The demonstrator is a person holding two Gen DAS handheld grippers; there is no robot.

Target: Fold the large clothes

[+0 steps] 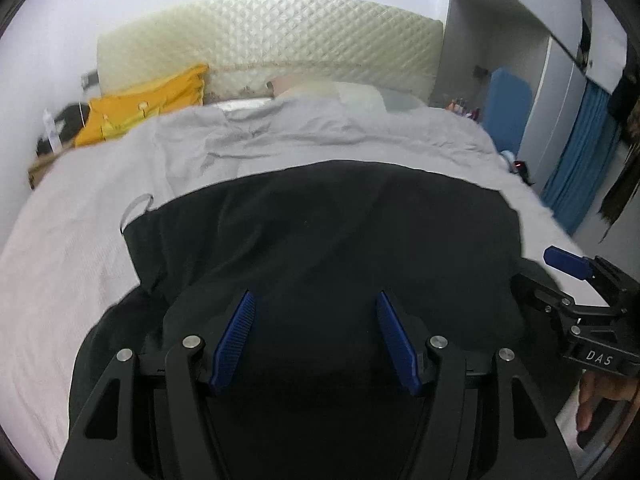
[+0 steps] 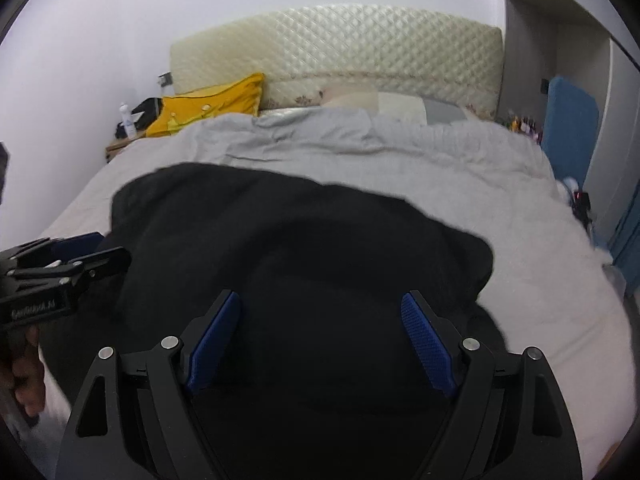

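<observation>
A large black garment lies spread on the bed, seen also in the right wrist view. A grey loop sticks out at its far left corner. My left gripper is open, its blue pads wide apart just above the garment's near part. My right gripper is open too, over the garment's near right part. The right gripper also shows at the right edge of the left wrist view, and the left gripper shows at the left edge of the right wrist view. Neither holds cloth.
The bed has a pale grey sheet and a rumpled grey duvet beyond the garment. A yellow pillow and a quilted cream headboard stand at the far end. Blue curtains and a wardrobe are at the right.
</observation>
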